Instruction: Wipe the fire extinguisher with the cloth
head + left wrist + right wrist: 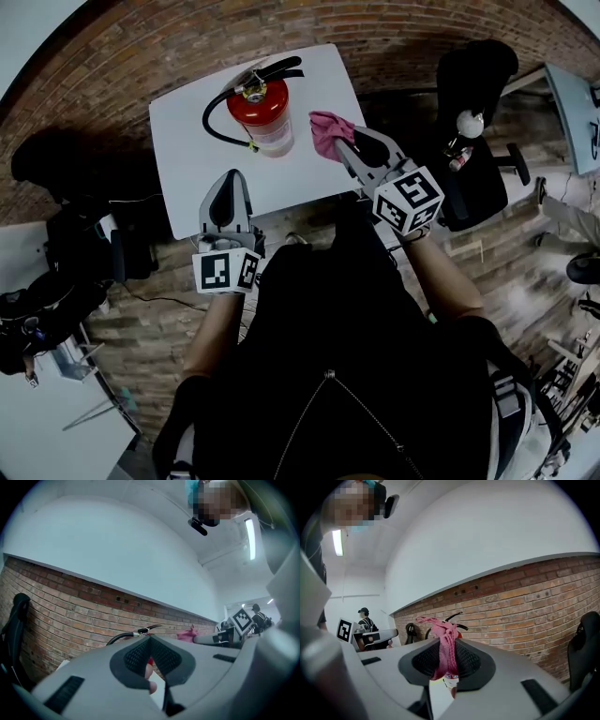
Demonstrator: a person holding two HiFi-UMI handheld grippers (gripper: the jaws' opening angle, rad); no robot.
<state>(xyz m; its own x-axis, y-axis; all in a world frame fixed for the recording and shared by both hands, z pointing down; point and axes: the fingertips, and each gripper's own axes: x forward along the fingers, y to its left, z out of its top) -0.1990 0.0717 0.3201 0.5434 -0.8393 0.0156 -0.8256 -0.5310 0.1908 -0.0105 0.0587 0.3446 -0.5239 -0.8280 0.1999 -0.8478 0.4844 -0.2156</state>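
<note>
A red fire extinguisher [261, 111] with a black hose and handle stands on the white table [187, 159]. Right of it hangs a pink cloth [325, 131], with my right gripper [343, 146] shut on it. In the right gripper view the cloth [445, 644] is pinched between the jaws, and the extinguisher's handle [453, 618] shows just behind. My left gripper [232, 178] hovers over the table's near edge, in front of the extinguisher, shut with nothing in it. In the left gripper view the jaws meet at the tip, and the hose [123, 636] and cloth [186, 634] lie beyond.
A black office chair [476, 122] stands right of the table, with a desk edge [572, 108] further right. Dark bags [56, 164] sit on the floor at the left. A brick wall [187, 37] runs behind the table. A person [364, 617] sits far off.
</note>
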